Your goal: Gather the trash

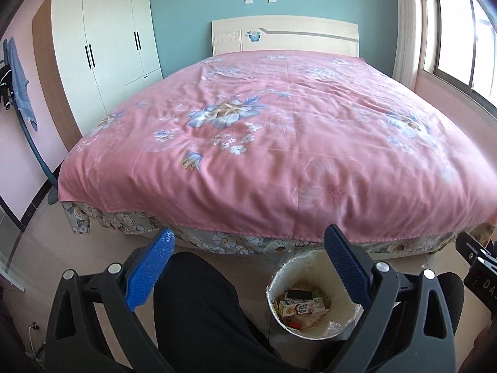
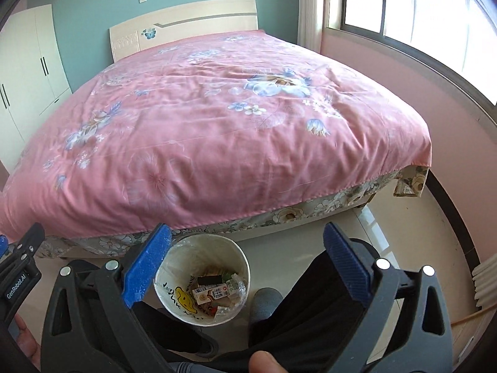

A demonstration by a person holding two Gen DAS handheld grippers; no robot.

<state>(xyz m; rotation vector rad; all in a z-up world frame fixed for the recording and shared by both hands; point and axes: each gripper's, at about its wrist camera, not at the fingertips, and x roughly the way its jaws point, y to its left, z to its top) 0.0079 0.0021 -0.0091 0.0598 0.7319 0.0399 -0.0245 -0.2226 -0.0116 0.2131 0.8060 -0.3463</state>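
Note:
A white trash bin (image 1: pixel 273 283) with a plastic liner stands on the floor at the foot of the bed, between the person's legs; it also shows in the right wrist view (image 2: pixel 245 267). Inside lie a milk carton (image 1: pixel 295 307) (image 2: pixel 212 293), a black object (image 1: pixel 298 294) (image 2: pixel 211 279) and other wrappers. My left gripper (image 1: pixel 248 242) is open and empty, held above the floor to the bin's left. My right gripper (image 2: pixel 248 239) is open and empty above the bin. No trash shows on the pink bedspread (image 1: pixel 264 143) (image 2: pixel 202 130).
The bed fills the middle of both views. A white wardrobe (image 1: pixel 105 37) stands at the far left, a window (image 2: pixel 419 9) at the right. The person's dark-trousered legs (image 1: pixel 198 304) (image 2: pixel 323 304) flank the bin. The other gripper's body (image 1: pixel 478 264) shows at the right edge.

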